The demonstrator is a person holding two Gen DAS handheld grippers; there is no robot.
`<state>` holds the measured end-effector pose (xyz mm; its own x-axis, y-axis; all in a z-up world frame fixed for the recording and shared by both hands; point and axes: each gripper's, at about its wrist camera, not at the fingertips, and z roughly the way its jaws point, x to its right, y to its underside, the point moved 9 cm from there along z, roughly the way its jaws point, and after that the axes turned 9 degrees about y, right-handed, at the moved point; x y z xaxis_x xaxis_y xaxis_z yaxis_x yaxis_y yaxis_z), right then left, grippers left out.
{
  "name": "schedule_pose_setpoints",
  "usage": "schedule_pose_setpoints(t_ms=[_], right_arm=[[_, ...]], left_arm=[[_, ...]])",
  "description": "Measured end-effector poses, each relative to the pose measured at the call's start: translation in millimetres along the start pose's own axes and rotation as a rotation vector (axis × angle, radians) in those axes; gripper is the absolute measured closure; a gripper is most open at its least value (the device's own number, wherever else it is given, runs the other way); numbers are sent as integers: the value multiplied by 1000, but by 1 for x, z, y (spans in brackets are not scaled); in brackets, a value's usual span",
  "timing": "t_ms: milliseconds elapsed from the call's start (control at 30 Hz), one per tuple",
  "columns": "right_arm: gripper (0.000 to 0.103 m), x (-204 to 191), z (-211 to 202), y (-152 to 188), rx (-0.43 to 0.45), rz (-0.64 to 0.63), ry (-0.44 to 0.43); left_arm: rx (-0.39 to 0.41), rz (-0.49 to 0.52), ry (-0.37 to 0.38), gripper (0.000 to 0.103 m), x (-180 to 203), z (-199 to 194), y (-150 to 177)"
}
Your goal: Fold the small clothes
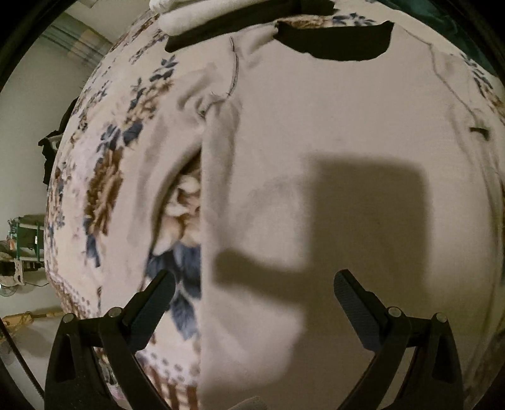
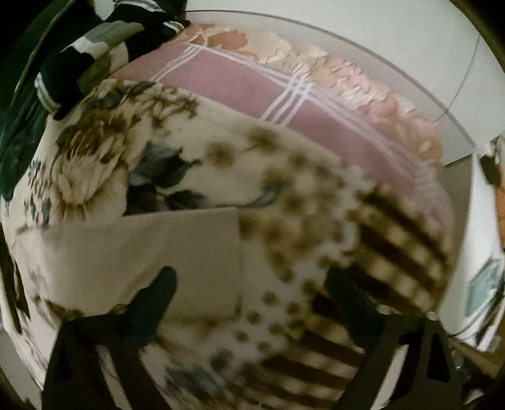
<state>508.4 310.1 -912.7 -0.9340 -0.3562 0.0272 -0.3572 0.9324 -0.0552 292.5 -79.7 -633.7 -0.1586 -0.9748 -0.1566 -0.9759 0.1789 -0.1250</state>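
A pale beige top [image 1: 315,132] with a black collar [image 1: 334,42] lies flat on a floral blanket [image 1: 104,189]. Its left sleeve [image 1: 176,151] spreads out to the side. My left gripper [image 1: 254,280] is open and empty, hovering above the top's lower left edge. In the right wrist view, a corner of the beige top [image 2: 142,252] lies on the blanket [image 2: 284,205]. My right gripper [image 2: 252,277] is open and empty just above that corner.
A folded white-and-black garment [image 1: 202,19] lies beyond the collar. A pink checked sheet [image 2: 252,82] and dark patterned clothes [image 2: 94,47] lie past the blanket. The bed's edge, a wall and a shelf [image 1: 28,236] are at the left.
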Motion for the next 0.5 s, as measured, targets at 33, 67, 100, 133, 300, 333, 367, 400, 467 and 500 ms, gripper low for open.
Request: schedule_pose_setpoints(t_ms=[33,67,100,133,300,333,367,400,467,500], right_arm=[[31,-6,3,0,11,9,-10],[33,-10,5,1,27,13,-10],[43,-17,6,1,50,17,-11],[60,-21,6,2,63,18,-10],[97,-69,-23,15,163,-44,9],[97,-83,-32,17,183,-72,5],[97,-102,-46,23,212,-122,6],[97,-124,-62,31,244,-176,-2],[97,-167,-92,49,293,-283,-14],[97,-198,-110,67,321,-368,-35]], left_arm=[[7,-2,7,0,1,5,-4],[11,0,10,0,1,10,-8],[11,1,12,0,2,14,-11],[13,0,15,0,1,16,-13],[36,-38,38,0,-12,15,-23],[42,-56,44,0,-19,13,-25],[45,-69,48,0,-25,11,-26],[48,-83,53,0,-31,10,-27],[55,-111,59,0,-46,6,-30],[59,-124,58,0,-54,4,-30]])
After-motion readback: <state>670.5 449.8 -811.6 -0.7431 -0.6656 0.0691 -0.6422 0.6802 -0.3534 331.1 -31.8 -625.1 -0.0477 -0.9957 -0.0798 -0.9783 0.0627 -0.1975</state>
